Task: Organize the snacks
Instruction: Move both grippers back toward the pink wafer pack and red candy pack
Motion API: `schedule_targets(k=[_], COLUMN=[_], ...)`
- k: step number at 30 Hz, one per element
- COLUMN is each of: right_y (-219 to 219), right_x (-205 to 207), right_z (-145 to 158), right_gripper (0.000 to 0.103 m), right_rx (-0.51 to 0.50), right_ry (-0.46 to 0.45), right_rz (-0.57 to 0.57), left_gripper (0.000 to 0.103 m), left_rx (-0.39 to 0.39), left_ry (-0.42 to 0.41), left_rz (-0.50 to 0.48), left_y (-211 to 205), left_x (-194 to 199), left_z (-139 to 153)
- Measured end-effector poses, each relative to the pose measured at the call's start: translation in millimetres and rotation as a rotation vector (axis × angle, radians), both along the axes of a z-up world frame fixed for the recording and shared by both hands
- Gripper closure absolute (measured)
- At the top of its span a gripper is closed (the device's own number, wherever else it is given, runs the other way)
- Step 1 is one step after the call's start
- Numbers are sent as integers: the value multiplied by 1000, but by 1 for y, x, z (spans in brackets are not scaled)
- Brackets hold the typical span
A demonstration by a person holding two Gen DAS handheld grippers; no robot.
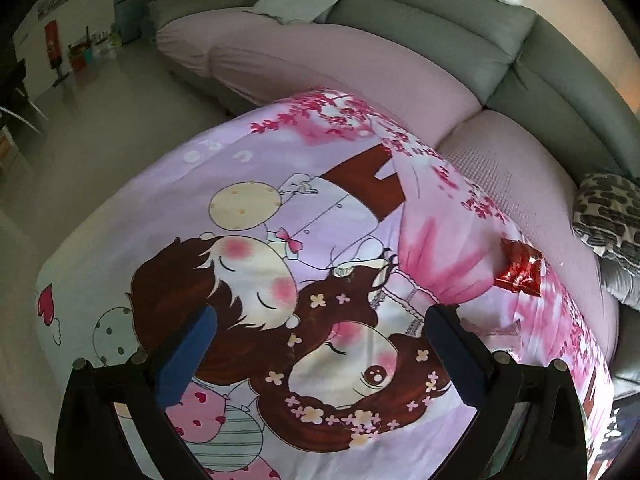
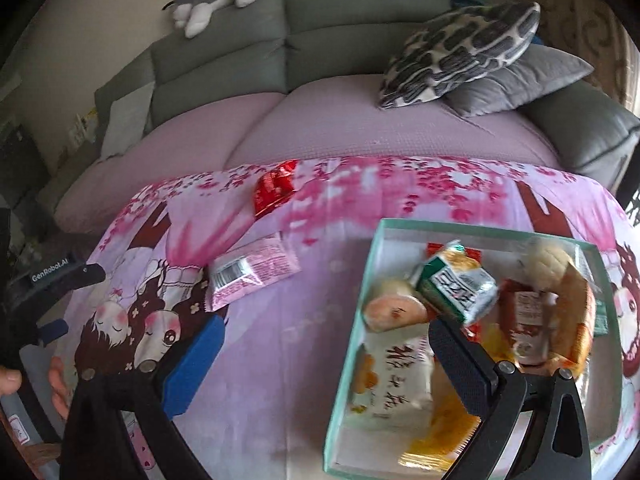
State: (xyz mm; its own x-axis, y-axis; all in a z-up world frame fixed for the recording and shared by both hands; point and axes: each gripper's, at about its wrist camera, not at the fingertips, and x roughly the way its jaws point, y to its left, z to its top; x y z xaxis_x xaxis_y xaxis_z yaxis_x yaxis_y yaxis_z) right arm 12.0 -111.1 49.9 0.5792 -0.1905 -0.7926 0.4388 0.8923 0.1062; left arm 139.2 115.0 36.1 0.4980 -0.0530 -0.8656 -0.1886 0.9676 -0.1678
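One glass box (image 2: pixel 372 280), two loose snack packets: one red (image 2: pixel 274 192), one pink (image 2: pixel 252 272).

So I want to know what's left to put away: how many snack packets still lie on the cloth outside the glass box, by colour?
Red packet: 1
Pink packet: 1
Total outside the glass box: 2

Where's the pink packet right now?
Right wrist view, left of centre: the pink packet lies on the cloth, between the red packet and the glass box.
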Motion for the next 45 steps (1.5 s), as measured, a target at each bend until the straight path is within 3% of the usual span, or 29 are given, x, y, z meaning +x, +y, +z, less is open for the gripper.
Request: schedule_targets(k=[9,24,37,45], right_y=[1,-35,-75,-76], right_x=[12,20,7,8], right_z=[-4,-15,-17,-22], right_gripper=[0,0,0,0], right_rx=[-28,-36,-30,-36], right_ry=[12,24,27,45], right_rz=[24,-60,-167,-166], left_gripper=[0,0,0,0], left_rx=[25,14,-41,-43], left_ry=[9,54,55,35], left_rz=[-45,-191,-362,-483], left_y=[-17,-62,-113,-155], left_x=[1,8,17,13], left_z=[-6,-27,-39,-48])
